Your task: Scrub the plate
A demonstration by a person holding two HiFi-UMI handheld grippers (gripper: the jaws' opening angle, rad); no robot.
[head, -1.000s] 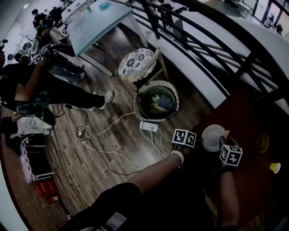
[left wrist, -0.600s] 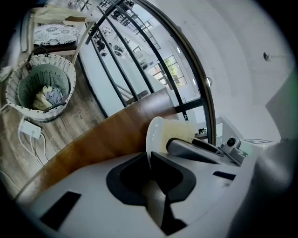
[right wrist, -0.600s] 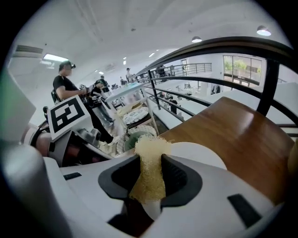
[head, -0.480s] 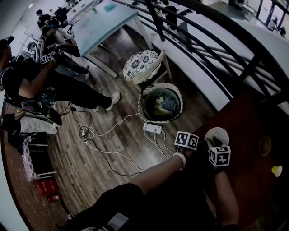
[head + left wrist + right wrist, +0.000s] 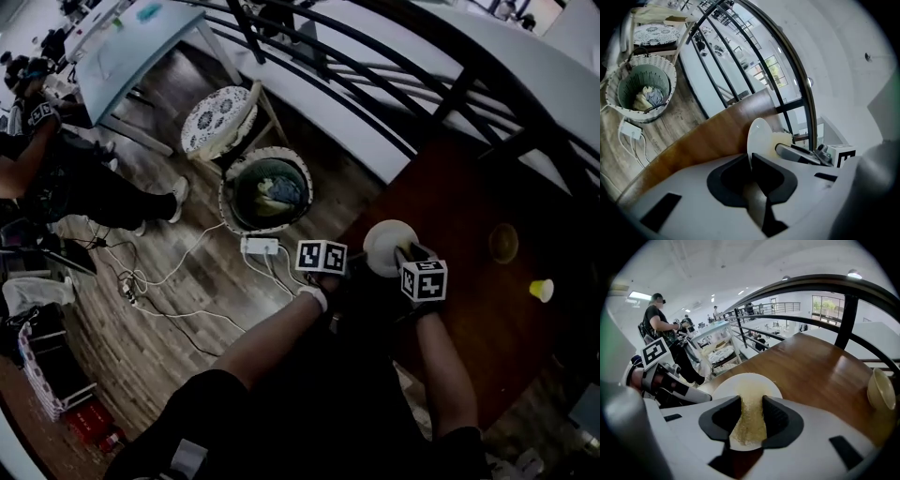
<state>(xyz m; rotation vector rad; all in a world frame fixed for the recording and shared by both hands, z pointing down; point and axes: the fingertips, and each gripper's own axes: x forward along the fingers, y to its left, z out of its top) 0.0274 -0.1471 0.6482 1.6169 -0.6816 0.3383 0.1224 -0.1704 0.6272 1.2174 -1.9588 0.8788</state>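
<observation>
The round white plate sits close to the middle of the head view now. Half a second ago it was out toward 3 o'clock, and the floor clutter has slid toward 9 o'clock with it (the camera swung, by the look of it). The right gripper's marker cube, then straight below the plate at 6 o'clock, is now at about its 4 o'clock.

The plate is at the edge of the dark brown wooden table; I cannot tell whether it rests there or is lifted. The left gripper has its jaws nearly together, pinching the plate's rim, so the plate shows edge-on in its view. The right gripper has its jaws partly apart, clamped on a coarse yellow scrubbing sponge whose far end lies on the plate's face.

Only the right gripper view shows the sponge on the plate's face, with a cream bowl at 3 o'clock on the table. Only the left gripper view looks into the white wicker basket at 10 o'clock, with cloths inside. Only the head view shows the small yellow cup at the plate's 4 o'clock, well apart from it.
</observation>
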